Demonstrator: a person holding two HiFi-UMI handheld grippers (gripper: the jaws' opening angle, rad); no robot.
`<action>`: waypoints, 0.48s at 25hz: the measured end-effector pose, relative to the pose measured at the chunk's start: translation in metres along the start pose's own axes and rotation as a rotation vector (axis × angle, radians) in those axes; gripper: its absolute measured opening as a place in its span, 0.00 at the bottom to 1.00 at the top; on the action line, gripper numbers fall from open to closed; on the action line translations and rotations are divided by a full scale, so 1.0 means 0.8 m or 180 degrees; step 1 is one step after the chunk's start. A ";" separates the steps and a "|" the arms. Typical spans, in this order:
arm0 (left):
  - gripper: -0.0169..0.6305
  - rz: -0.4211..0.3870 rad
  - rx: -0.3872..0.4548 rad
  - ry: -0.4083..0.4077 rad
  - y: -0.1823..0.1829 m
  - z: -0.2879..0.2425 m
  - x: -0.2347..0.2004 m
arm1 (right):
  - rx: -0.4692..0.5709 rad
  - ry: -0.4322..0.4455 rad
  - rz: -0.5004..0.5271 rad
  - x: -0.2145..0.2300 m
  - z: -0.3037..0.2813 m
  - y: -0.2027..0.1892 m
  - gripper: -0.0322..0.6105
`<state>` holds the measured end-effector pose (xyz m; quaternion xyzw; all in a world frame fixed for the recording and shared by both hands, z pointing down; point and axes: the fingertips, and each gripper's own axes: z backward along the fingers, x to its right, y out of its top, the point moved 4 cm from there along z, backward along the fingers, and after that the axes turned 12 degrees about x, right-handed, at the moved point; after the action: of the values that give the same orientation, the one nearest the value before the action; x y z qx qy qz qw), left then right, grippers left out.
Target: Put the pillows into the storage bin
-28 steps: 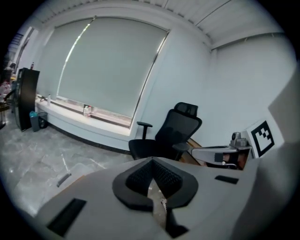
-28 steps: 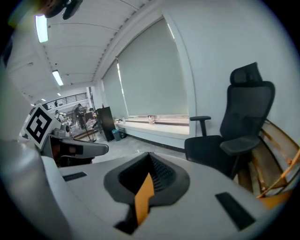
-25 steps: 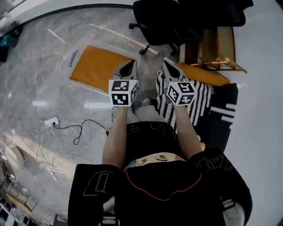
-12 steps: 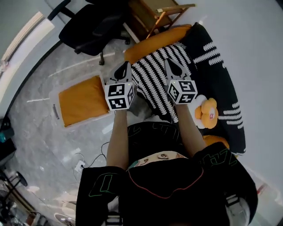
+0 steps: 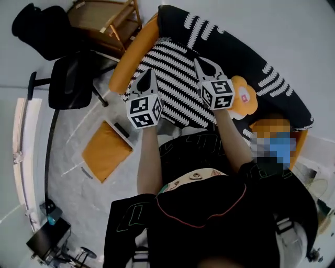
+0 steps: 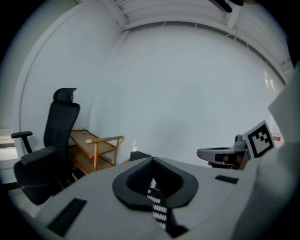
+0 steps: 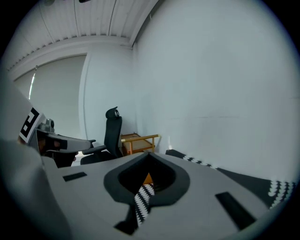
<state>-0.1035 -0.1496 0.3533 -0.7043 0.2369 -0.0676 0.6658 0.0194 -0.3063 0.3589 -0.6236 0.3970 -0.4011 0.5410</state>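
Floor-side storage bin (image 5: 121,131) appears only in the head view.

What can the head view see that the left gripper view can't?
Only the head view shows the storage bin on the floor with an orange pillow in it, and the orange flower toy.

Only the left gripper view shows the slatted ceiling.

Both show the black office chair, the wooden cart, the striped pillow and the right gripper, its jaws shut.
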 end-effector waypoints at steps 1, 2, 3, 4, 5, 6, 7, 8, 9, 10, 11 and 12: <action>0.02 -0.0018 -0.0004 -0.0080 -0.002 -0.014 0.022 | 0.0032 -0.0076 0.0004 0.023 0.012 0.003 0.05; 0.02 -0.0027 -0.0004 -0.0139 -0.005 -0.027 0.045 | 0.0057 -0.0139 0.0009 0.048 0.024 0.006 0.05; 0.02 -0.0033 -0.0005 -0.0193 -0.008 -0.038 0.068 | 0.0078 -0.0204 0.0010 0.072 0.037 0.008 0.05; 0.02 -0.0041 -0.0012 -0.0256 -0.012 -0.049 0.091 | 0.0099 -0.0278 0.0006 0.096 0.051 0.011 0.05; 0.02 -0.0052 -0.0023 -0.0334 -0.015 -0.061 0.114 | 0.0122 -0.0365 -0.0003 0.119 0.066 0.014 0.05; 0.02 -0.0065 -0.0037 -0.0426 -0.017 -0.072 0.136 | 0.0147 -0.0462 -0.0011 0.141 0.080 0.017 0.05; 0.02 -0.0081 -0.0057 -0.0528 -0.019 -0.082 0.157 | 0.0171 -0.0563 -0.0015 0.161 0.096 0.021 0.05; 0.02 -0.0098 -0.0082 -0.0636 -0.021 -0.091 0.177 | 0.0190 -0.0668 -0.0017 0.178 0.112 0.023 0.05; 0.02 -0.0118 -0.0111 -0.0749 -0.024 -0.099 0.197 | 0.0209 -0.0780 -0.0026 0.194 0.128 0.025 0.05; 0.02 -0.0141 -0.0142 -0.0860 -0.026 -0.106 0.216 | 0.0231 -0.0896 -0.0047 0.209 0.144 0.027 0.05; 0.02 -0.0163 -0.0170 -0.0963 -0.028 -0.113 0.233 | 0.0256 -0.1015 -0.0075 0.224 0.158 0.028 0.05; 0.02 -0.0182 -0.0196 -0.1058 -0.029 -0.119 0.250 | 0.0279 -0.1130 -0.0103 0.237 0.170 0.029 0.05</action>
<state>0.0385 -0.3203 0.3418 -0.7322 0.1054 0.0382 0.6718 0.2133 -0.4365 0.3368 -0.6667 0.2672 -0.3104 0.6227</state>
